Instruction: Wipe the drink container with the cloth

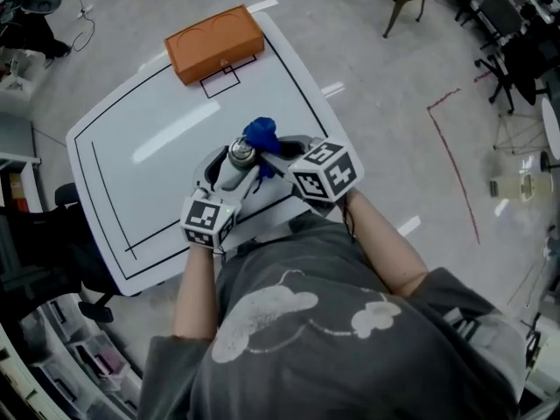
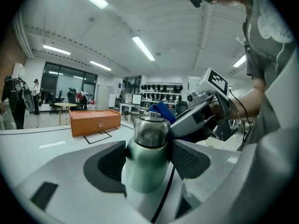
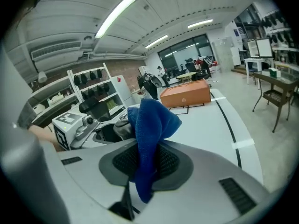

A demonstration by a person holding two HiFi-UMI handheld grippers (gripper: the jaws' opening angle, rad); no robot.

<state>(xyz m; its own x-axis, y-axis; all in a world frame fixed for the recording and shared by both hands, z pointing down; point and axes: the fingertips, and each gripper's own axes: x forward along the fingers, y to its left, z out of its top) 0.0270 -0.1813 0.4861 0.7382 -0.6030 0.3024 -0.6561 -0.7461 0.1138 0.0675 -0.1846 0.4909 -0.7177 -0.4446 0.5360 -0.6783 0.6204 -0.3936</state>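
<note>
**Steel-capped bottle clamped, cloth on its shoulder**

The left gripper (image 1: 229,166) has its jaws spread wide around the drink bottle (image 2: 145,167), with a pad bearing on each flank of the pale green body just below the steel cap (image 2: 151,129). The bottle sits near the table's (image 1: 175,129) 6 o'clock edge, right in front of the person. It looks like a rigid metal flask: stiff, not fragile, likely with some weight if it is full, and smooth enough to spin or slide under a sideways rub. The mid-body grip seems sound to me, since it leaves the cap and shoulder free for wiping.

At about 2 o'clock from the cap is the blue cloth (image 3: 150,125), soft, limp and light. The right gripper (image 3: 145,162) pinches it at the middle fold, so the top bunches up and a tail droops below the pads. That bunched end is the part to drag over the steel.

I can read no brand or label on the bottle or cloth. The orange box (image 1: 215,42) at the table's 12 o'clock carries a small round mark, too small to make out. The grippers' cubes show only black-and-white squares.
</note>
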